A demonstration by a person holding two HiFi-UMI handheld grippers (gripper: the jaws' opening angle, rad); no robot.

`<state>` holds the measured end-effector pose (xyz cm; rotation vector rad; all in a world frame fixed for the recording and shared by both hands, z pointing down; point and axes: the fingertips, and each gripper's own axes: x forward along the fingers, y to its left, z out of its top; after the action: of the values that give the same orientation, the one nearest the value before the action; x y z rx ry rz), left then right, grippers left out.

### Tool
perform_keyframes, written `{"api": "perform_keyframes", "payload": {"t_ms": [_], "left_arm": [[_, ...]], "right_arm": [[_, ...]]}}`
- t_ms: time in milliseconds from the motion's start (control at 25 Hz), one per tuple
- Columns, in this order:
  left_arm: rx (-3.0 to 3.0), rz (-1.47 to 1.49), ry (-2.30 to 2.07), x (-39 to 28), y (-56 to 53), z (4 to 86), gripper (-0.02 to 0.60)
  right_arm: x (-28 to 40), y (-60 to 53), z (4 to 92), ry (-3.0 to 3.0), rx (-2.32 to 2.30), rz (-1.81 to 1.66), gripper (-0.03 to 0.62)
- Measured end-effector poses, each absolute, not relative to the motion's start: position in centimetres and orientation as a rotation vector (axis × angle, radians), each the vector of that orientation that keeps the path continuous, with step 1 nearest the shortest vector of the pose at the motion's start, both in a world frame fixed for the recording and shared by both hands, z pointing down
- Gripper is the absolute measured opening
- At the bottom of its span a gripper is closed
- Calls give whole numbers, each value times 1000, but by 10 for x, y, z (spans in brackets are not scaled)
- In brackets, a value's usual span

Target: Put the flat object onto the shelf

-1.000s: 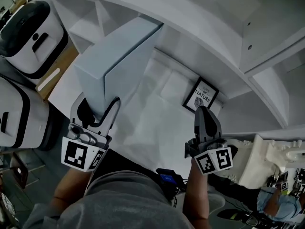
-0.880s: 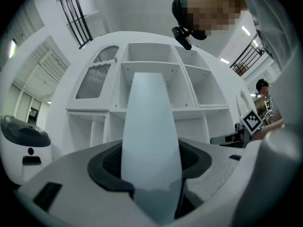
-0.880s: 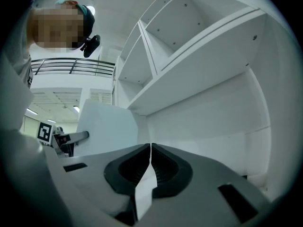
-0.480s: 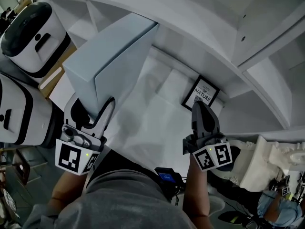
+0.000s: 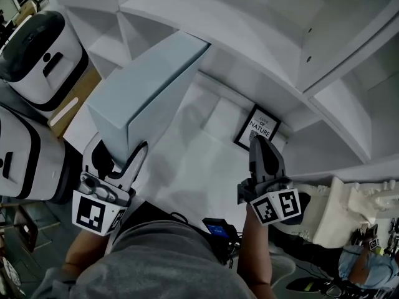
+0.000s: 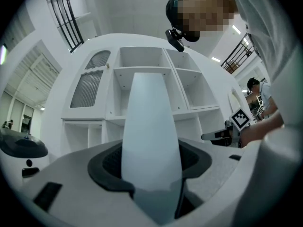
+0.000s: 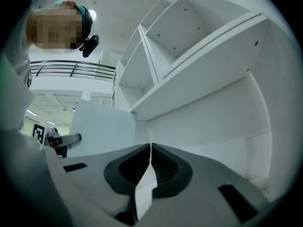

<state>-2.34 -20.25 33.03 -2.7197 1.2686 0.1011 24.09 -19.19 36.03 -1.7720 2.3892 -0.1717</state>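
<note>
While the left gripper (image 5: 120, 149) pinches the near end of the flat object (image 5: 153, 86), a pale blue box held on edge, the box's far end reaches over the left part of the white shelf (image 5: 206, 161), close under the board above. The right gripper (image 5: 262, 143) hovers to the right, jaws pressed together on nothing, near a framed print (image 5: 257, 128) leaning against the shelf's far wall.

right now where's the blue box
Head view, left side: the blue box is held on edge in the left gripper, over the shelf's left end, well left of the framed picture.
</note>
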Motion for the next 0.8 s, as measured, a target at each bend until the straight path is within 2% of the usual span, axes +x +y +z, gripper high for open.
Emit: {"api": "perform_keyframes", "payload": {"t_ms": [520,800], "left_arm": [[-2671,116,1247,-53,-174,322,272],[-2644,225,1233,-72,-160,295,272]], "right_arm": [[222,-191,343,2426,-1734,-111,31],[212,-191,338,2440,-1696,-101,31]]}}
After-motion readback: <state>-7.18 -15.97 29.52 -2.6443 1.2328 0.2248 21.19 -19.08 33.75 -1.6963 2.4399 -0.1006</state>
